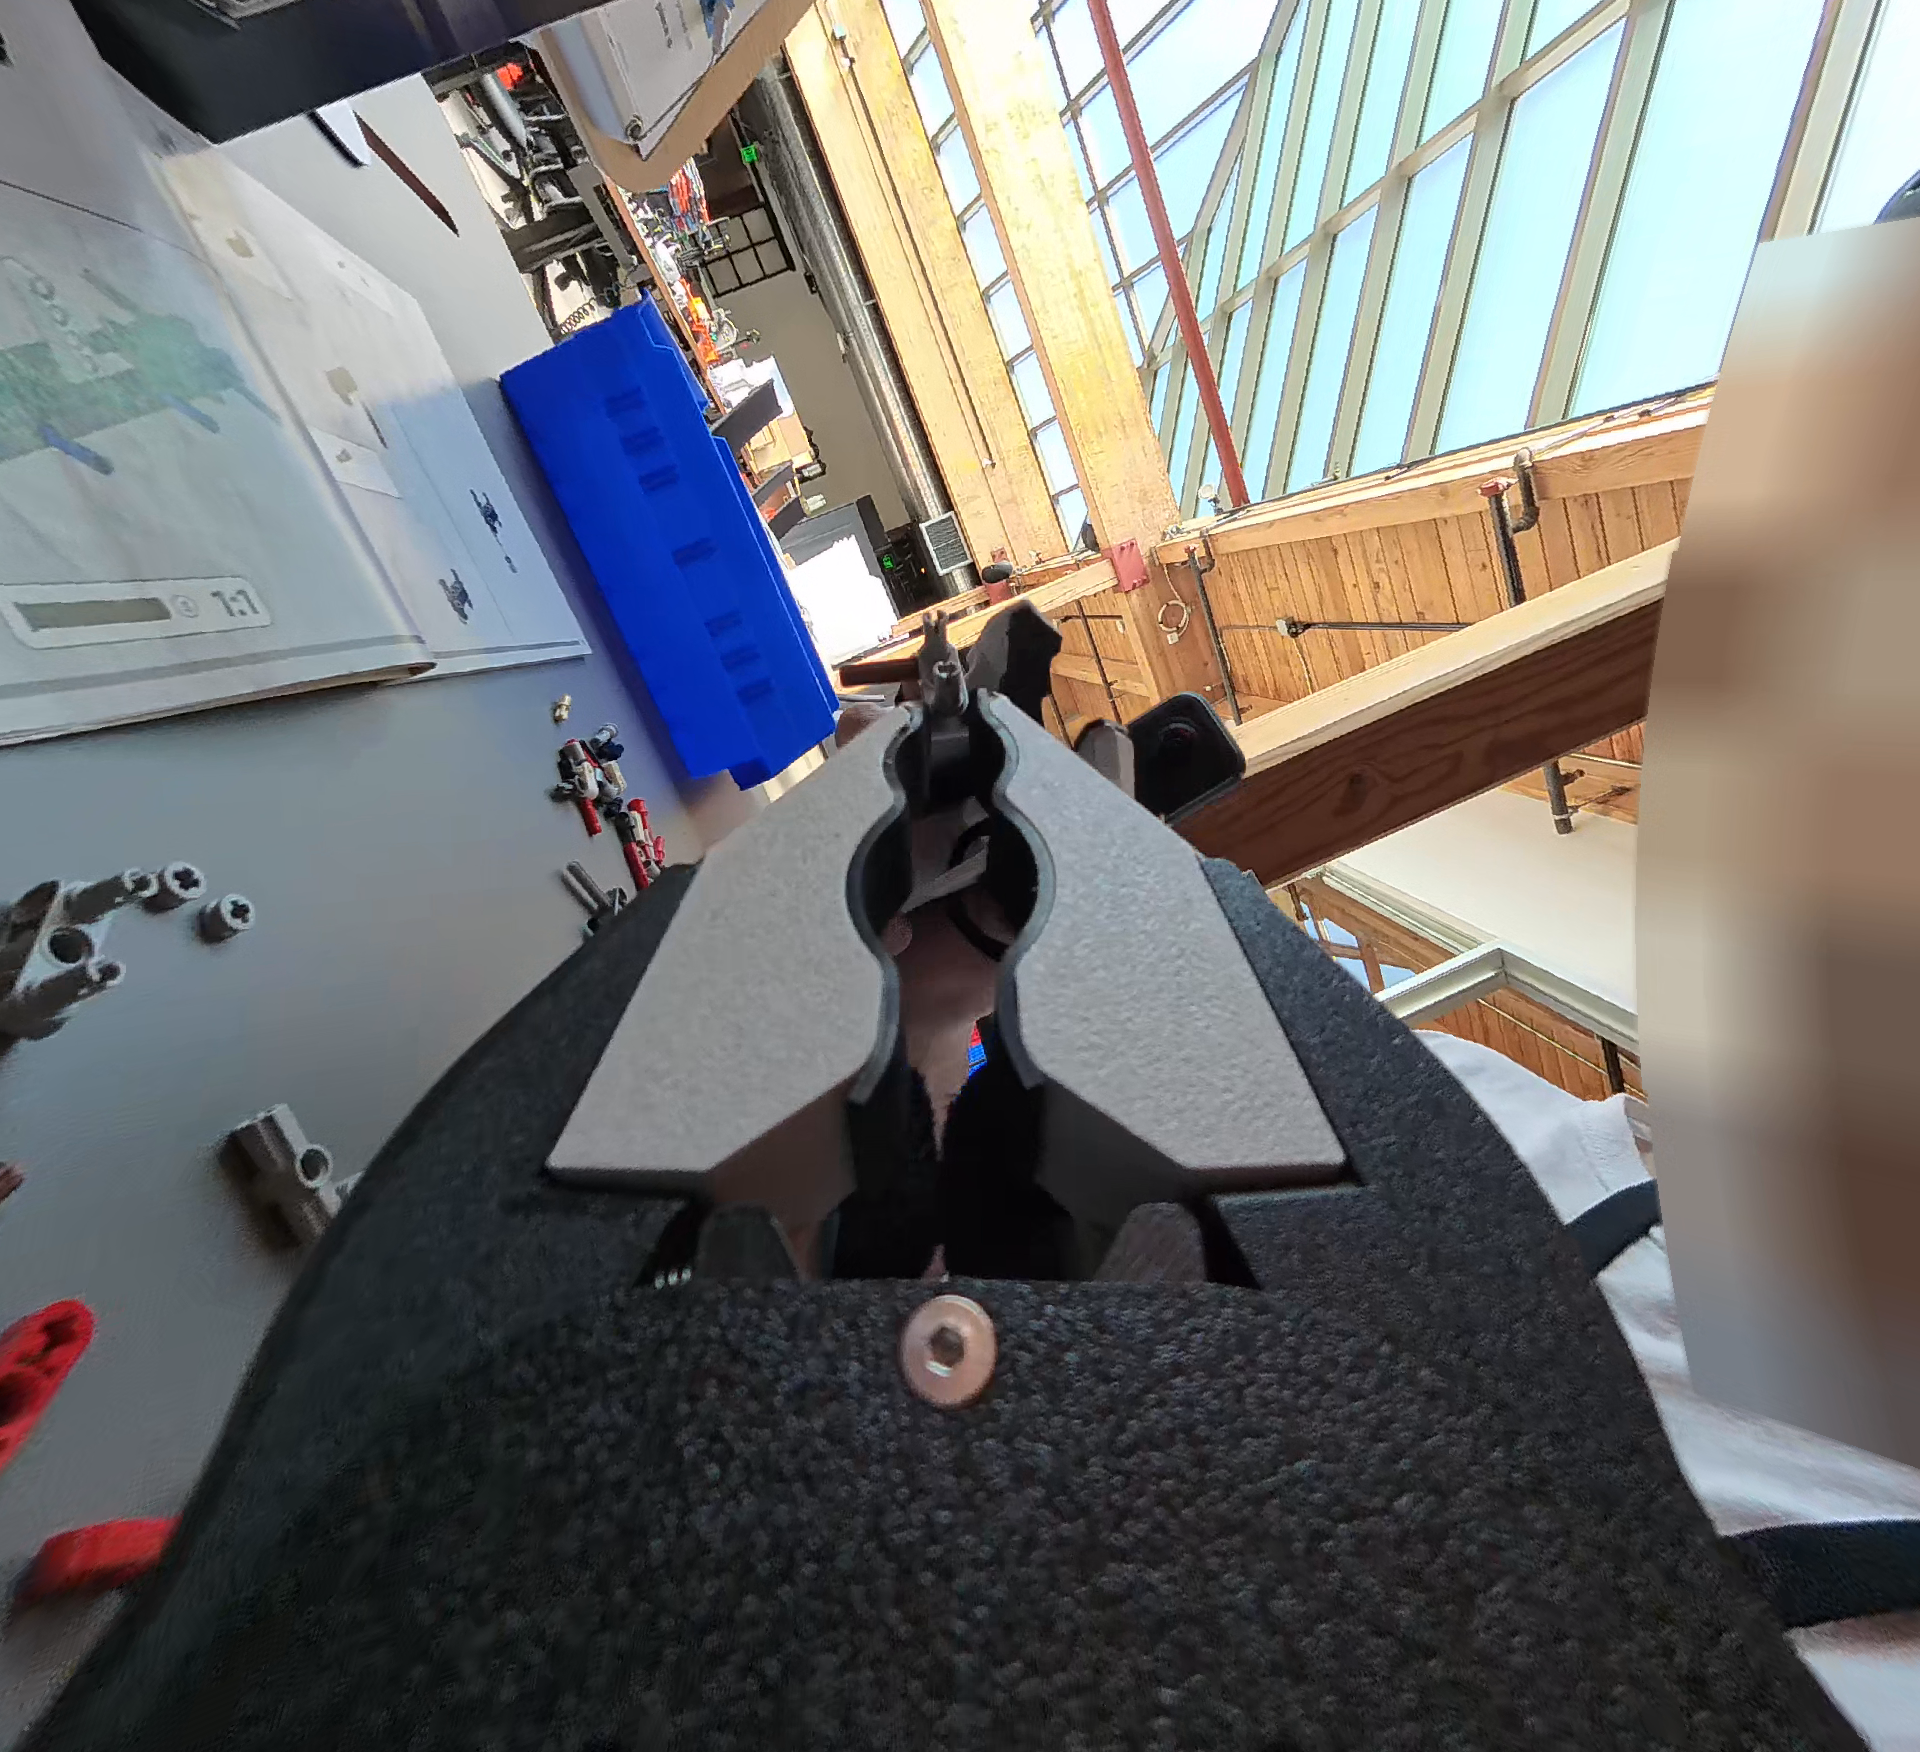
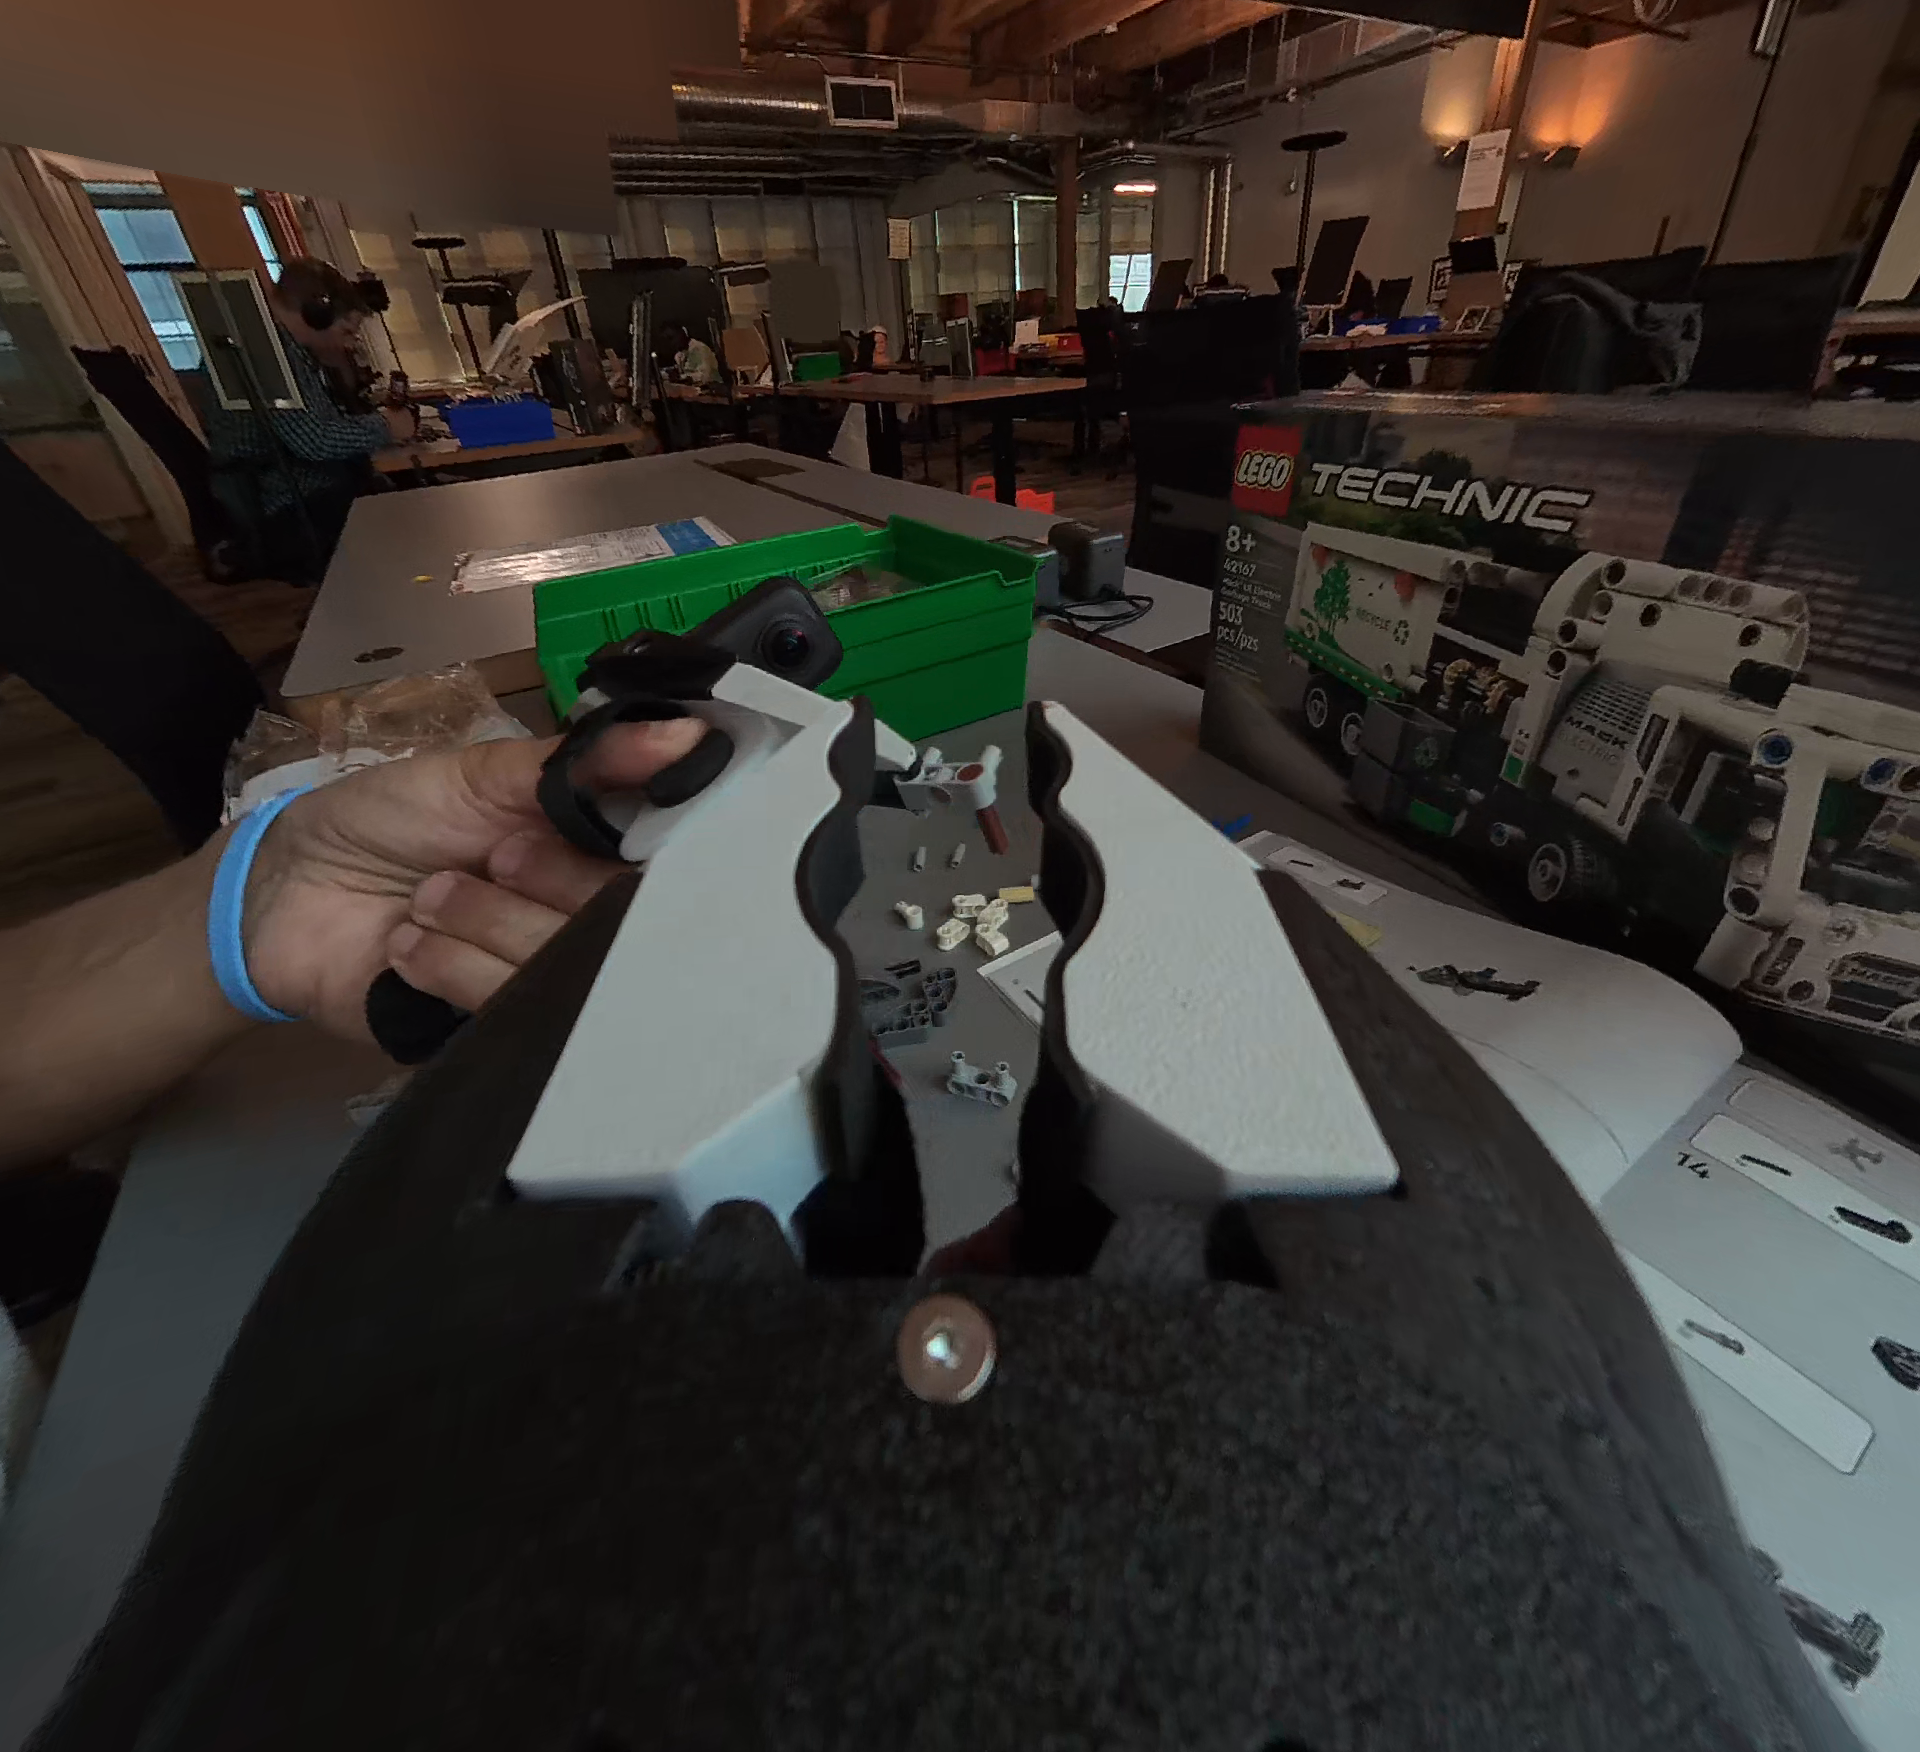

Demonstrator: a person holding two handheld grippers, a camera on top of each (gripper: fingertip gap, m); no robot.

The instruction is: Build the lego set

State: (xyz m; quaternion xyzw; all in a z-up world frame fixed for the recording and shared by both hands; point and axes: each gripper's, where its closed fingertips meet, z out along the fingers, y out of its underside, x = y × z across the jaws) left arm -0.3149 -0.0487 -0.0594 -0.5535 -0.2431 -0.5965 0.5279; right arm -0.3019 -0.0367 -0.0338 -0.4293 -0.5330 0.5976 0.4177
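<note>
My left gripper point(image 1: 943, 715) is shut on a small grey lego assembly point(image 1: 940, 679) at its fingertips and holds it in the air above the table. In the right wrist view, the left gripper point(image 2: 727, 757), in a person's hand, comes in from the left. There the assembly point(image 2: 951, 775) shows as grey with a red dot and a dark red axle pointing down. My right gripper point(image 2: 948, 726) is open. The assembly sits in the gap between its tips, and I see no contact with either finger.
Loose cream point(image 2: 971, 923), black point(image 2: 914, 1001) and grey point(image 2: 982, 1079) parts lie on the grey table below. The open instruction booklet point(image 2: 1662, 1183) and the set's box point(image 2: 1558, 663) are on the right, with a green bin point(image 2: 935, 653) behind. A blue bin point(image 1: 665, 539), grey parts point(image 1: 281, 1172) and red parts point(image 1: 42, 1359) show in the left wrist view. My left and right fingertips are right by each other.
</note>
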